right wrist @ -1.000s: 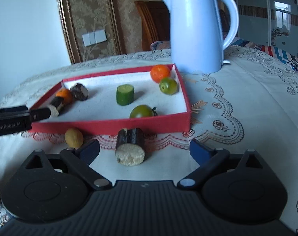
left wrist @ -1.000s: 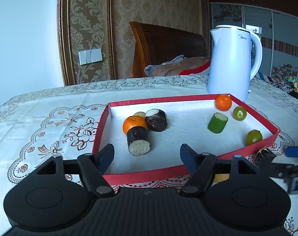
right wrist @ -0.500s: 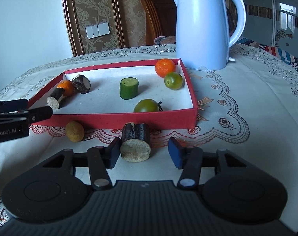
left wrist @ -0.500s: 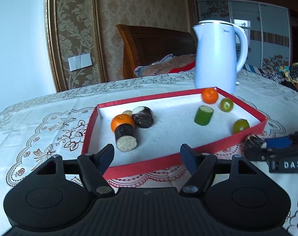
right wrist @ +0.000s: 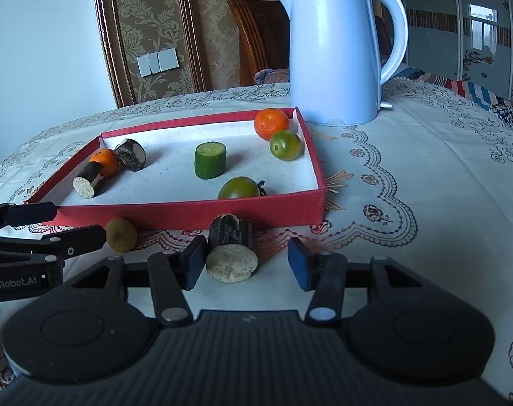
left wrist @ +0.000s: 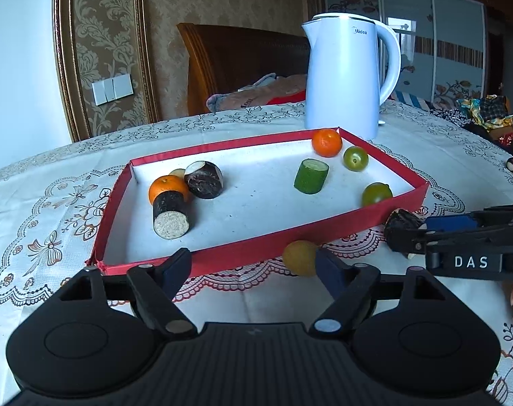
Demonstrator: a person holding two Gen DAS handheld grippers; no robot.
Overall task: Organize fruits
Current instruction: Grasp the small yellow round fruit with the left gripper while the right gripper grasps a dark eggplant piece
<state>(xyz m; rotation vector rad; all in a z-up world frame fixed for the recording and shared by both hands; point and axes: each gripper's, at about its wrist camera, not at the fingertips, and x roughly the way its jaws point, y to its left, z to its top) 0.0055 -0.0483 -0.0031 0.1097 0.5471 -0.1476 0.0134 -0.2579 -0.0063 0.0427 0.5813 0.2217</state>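
Between my right gripper's (right wrist: 244, 262) fingers lies a dark log piece (right wrist: 232, 248), touching the left pad; beyond it sits the red tray (right wrist: 188, 215).

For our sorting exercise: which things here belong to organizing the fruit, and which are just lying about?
Job:
red tray
oranges
green fruits
cucumber piece
dark cane pieces
yellow fruit

Lying about:
white kettle
tablecloth
wooden chair

two oranges (right wrist: 271, 122), three dark cylinders (right wrist: 231, 253)
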